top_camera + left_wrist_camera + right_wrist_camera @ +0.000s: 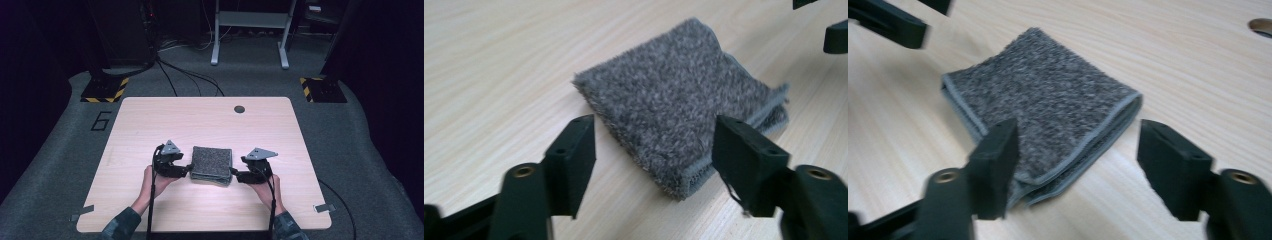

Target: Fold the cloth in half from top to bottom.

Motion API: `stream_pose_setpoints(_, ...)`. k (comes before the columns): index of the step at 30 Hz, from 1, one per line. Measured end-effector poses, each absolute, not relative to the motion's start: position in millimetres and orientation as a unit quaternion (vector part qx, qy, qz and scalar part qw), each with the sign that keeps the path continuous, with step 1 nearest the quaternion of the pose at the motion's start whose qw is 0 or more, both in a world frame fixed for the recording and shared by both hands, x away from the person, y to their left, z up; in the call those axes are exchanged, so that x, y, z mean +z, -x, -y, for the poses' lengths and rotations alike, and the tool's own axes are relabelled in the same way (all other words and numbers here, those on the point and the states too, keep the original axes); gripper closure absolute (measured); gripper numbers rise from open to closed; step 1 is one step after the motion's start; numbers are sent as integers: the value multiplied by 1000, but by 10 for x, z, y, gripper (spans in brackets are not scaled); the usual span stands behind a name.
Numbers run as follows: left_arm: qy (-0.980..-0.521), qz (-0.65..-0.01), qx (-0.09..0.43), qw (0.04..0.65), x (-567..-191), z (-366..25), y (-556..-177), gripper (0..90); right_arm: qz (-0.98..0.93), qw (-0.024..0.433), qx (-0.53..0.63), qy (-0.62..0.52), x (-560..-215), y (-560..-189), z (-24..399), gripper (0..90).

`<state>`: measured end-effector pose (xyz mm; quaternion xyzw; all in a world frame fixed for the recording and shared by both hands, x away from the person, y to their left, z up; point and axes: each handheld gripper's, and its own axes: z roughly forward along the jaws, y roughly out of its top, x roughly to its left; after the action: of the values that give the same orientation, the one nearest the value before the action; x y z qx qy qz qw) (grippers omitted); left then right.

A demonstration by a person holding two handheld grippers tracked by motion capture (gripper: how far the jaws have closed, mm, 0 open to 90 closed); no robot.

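1. Fingers [574, 160] of the left gripper [186, 169]: black, spread wide, nothing pinched between them; near corner of the folded grey terry towel [684, 107] lies just ahead of the gap.
2. Fingers [1173, 165] of the right gripper [235, 173]: also wide apart, gripping nothing; the towel's near corner sits below and between them, not pressed.
3. Towel: a square, folded in layers, stitched hem showing along its edges. Lies flat on the pale wooden table [150, 115], near-centre, closer to the person's edge.
4. High view: left gripper just at the towel's left edge, right gripper just at its right edge, tips pointing inward towards the cloth.
5. Round dark hole [239, 109] in the tabletop, far side, well apart from the towel.
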<state>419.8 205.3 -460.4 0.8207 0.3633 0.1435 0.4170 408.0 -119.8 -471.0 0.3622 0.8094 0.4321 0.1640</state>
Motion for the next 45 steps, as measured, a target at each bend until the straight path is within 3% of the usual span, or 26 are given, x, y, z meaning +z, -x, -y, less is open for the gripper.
stream_pose_setpoints(3, -825, -365, 170, 396, -4613, -1957, -4300, 291, -810, 149, 428, -371, -4734, -4235, 1086, 208)
stream_pose_setpoints(13, -850, -366, 164, 342, -5002, -1730, -4344, 266, -839, 86, 403, -354, -5056, -4553, 777, 98)
stream_pose_setpoints(33, -841, -382, 185, 336, -5173, -1644, -4193, 265, -869, 124, 336, -340, -5235, -4692, 690, 1)
stream_pose_setpoints(40, -828, -392, 194, 351, -5040, -1755, -4177, 191, -856, 111, 369, -345, -5144, -4640, 791, 0)
stream_pose_setpoints(45, -817, -397, 202, 367, -4920, -1961, -4070, 143, -843, 128, 390, -347, -5025, -4474, 995, 0)
